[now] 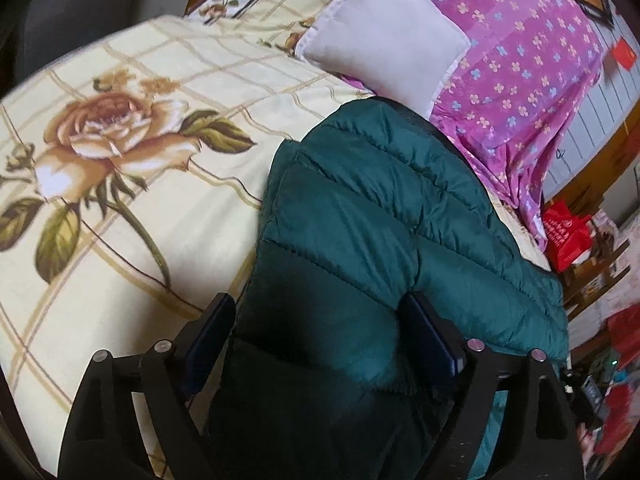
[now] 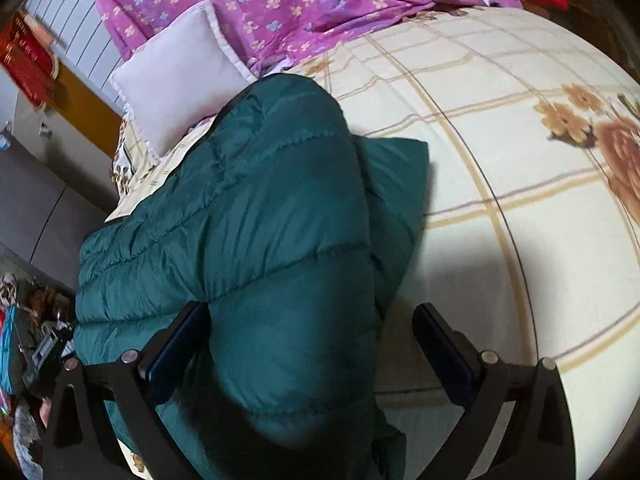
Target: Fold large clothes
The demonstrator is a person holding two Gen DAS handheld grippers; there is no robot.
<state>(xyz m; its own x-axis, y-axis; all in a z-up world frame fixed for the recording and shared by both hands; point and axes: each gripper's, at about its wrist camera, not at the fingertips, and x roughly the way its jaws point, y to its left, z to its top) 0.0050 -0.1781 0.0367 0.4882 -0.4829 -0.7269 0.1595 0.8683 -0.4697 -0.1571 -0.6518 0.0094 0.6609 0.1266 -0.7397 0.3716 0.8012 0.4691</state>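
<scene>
While one teal puffer jacket [image 1: 380, 216] lies on the bed, both grippers hang over it. One jacket only, quilted in horizontal seams, bunched and doubled over itself near the bed edge. Its far end reaches toward the white pillow [image 1: 384, 36]; whether they touch I cannot tell.

Left gripper [image 1: 320, 340]: jaws spread wide, jacket fabric bulging up between the two fingers. Right-side finger [image 1: 434, 338] lies against the fabric, left-side one sits just beside the jacket edge over the sheet. Not clamped, released.

Right gripper [image 2: 316, 344]: jaws also spread wide. A fat roll of jacket [image 2: 256, 208] fills the left part of the gap and touches the left-side finger [image 2: 176, 344]. Right-side finger stands apart from the fabric, over bare sheet. Released too, gripping nothing.

In the right wrist view a flat teal flap sticks out from under the roll toward the sheet side.

Bed: one cream sheet [image 1: 132, 220] with tan grid lines and large brown rose prints, one full rose seen in the left wrist view, part of one at the right edge of the right wrist view. One white pillow [image 2: 176, 76] on the sheet. One pink flowered quilt [image 1: 516, 60] heaped behind pillow and jacket, draping off the bed side.

Beyond the bed: one red bag [image 1: 568, 236] on a wooden stand, white panelled wall, mixed clutter on the floor, too blurred to count.
</scene>
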